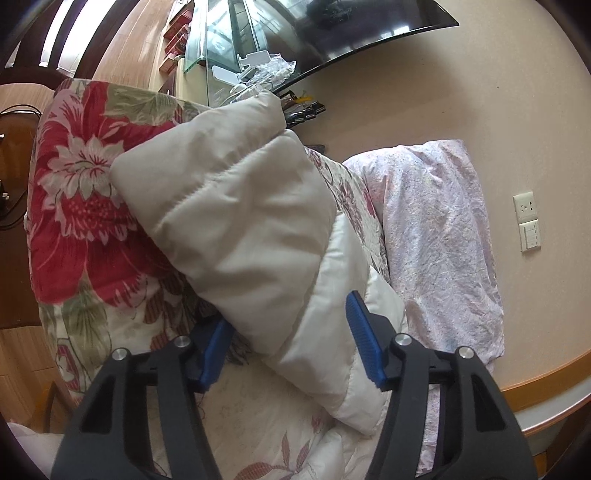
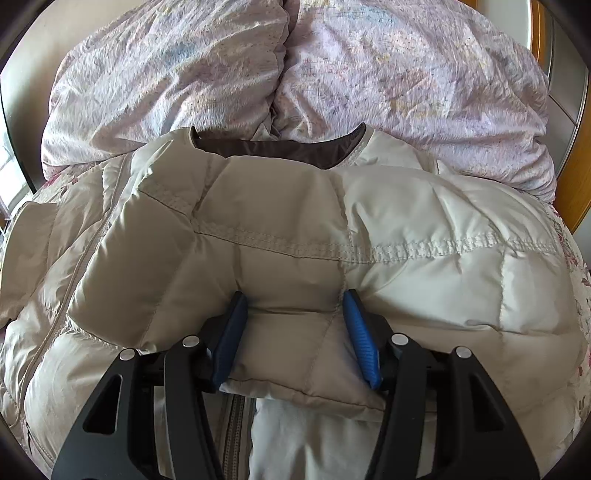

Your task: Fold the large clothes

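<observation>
Fingers (image 2: 236,325) of R gripper (image 2: 295,332) pinching puffy jacket (image 2: 406,229) fold; L gripper (image 1: 291,339) spread round sleeve (image 1: 236,221), unclamped. Slick fabric, could slip + unfold

The left wrist view sits close above the bed, looking forward past its own tool (image 1: 291,339) at the bottom of the frame, along a puffy jacket sleeve (image 1: 236,221) running from lower right to upper left, with the floral quilt (image 1: 77,177) on the left, the wall (image 1: 480,92) on the right and a dark screen (image 1: 351,29) along the top. The right wrist view looks from very near, across its tool (image 2: 293,338) at bottom centre, over the jacket (image 2: 424,229) toward the pale pillows (image 2: 369,74) filling the top. Both views share the jacket, the floral quilt and the pale pillow fabric, which lies at the right of the left view (image 1: 436,236).
</observation>
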